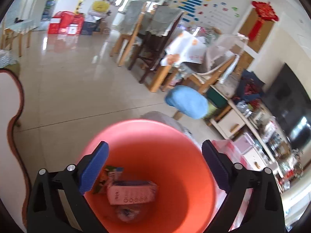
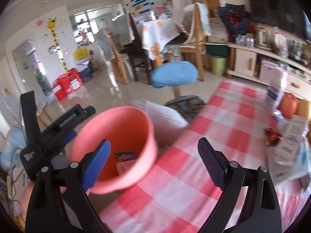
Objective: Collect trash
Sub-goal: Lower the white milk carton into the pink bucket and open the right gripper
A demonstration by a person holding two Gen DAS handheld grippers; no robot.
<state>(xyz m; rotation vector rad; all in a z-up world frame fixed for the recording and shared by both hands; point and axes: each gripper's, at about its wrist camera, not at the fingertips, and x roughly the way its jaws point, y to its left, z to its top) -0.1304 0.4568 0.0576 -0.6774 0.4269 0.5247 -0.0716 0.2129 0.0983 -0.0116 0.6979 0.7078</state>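
Observation:
A salmon-pink bin (image 1: 136, 123) stands just below my left gripper (image 1: 155, 145), which hangs open and empty over its mouth. Inside lie a pink-and-white box (image 1: 132, 192), a green carton (image 1: 107, 176) and a clear wrapper (image 1: 126, 213). In the right wrist view the same bin (image 2: 126, 178) sits at the left edge of a red-and-white checked tablecloth (image 2: 213, 126). My right gripper (image 2: 153, 141) is open, holding nothing, above the bin's right side and the cloth. A crumpled red wrapper (image 2: 272, 136) and a white printed box (image 2: 291, 141) lie at the table's right.
The left tool's black body (image 2: 38, 139) sits left of the bin. A blue-cushioned stool (image 2: 175, 73) and a white cushion (image 2: 161, 116) stand beyond the table. Wooden chairs (image 1: 136, 38), a low cabinet (image 2: 245, 62), a green bin (image 2: 218, 65) and a blue-white carton (image 2: 274, 95) are further off.

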